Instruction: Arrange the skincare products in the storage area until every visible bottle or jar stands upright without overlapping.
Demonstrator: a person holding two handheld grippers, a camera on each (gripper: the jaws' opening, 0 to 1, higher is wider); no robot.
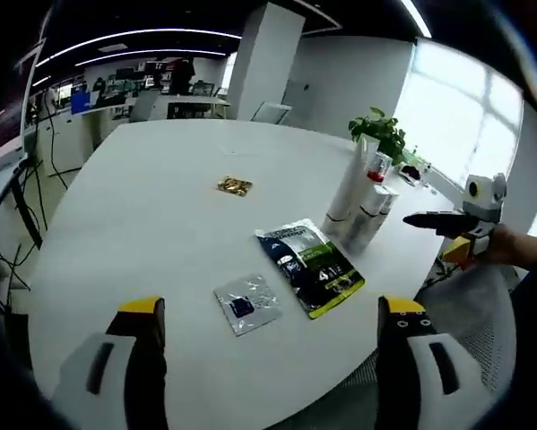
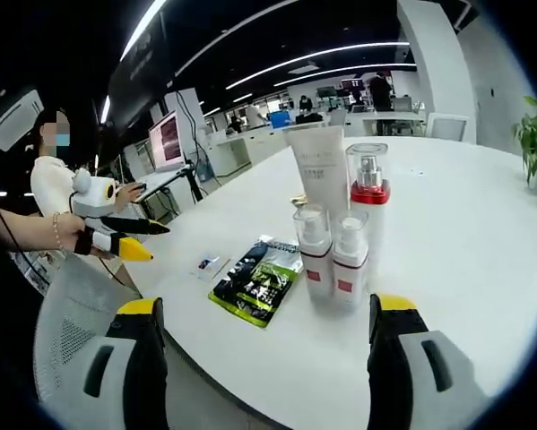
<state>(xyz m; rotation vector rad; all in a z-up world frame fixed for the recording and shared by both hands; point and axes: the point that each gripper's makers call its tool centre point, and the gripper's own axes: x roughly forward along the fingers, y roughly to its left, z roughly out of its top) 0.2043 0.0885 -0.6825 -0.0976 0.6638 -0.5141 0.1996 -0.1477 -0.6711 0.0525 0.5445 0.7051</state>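
Left gripper (image 1: 272,336): jaws wide apart, nothing between them, held over the near edge of the white table (image 1: 151,206). Yellow tips on both jaws.

Just beyond the jaws, a small silver sachet (image 1: 246,304) with a dark blue square on it lies flat. To its right, almost touching, a larger dark and green packet (image 1: 310,266) also lies flat. Farther right, near the table's right edge, the skincare products stand in a tight group: a tall white tube (image 1: 350,186), a bottle with a red band (image 1: 376,184) and a short bottle (image 1: 367,228) in front. All look upright. A small gold-coloured object (image 1: 235,186) sits alone toward the far middle of the table; too small to identify. A potted plant (image 1: 382,133) stands behind the products.

Right gripper (image 2: 264,336): jaws wide apart, empty, held at the table edge (image 2: 483,269). Straight ahead between the jaws, two small white bottles with red bands (image 2: 329,255) stand side by side, touching. Directly behind them stand the tall white tube (image 2: 319,175) and a clear-capped bottle with a red collar (image 2: 369,193). The green packet (image 2: 257,281) lies left of the group, the sachet (image 2: 209,264) beyond it. An office chair (image 2: 75,336) stands at the near left.
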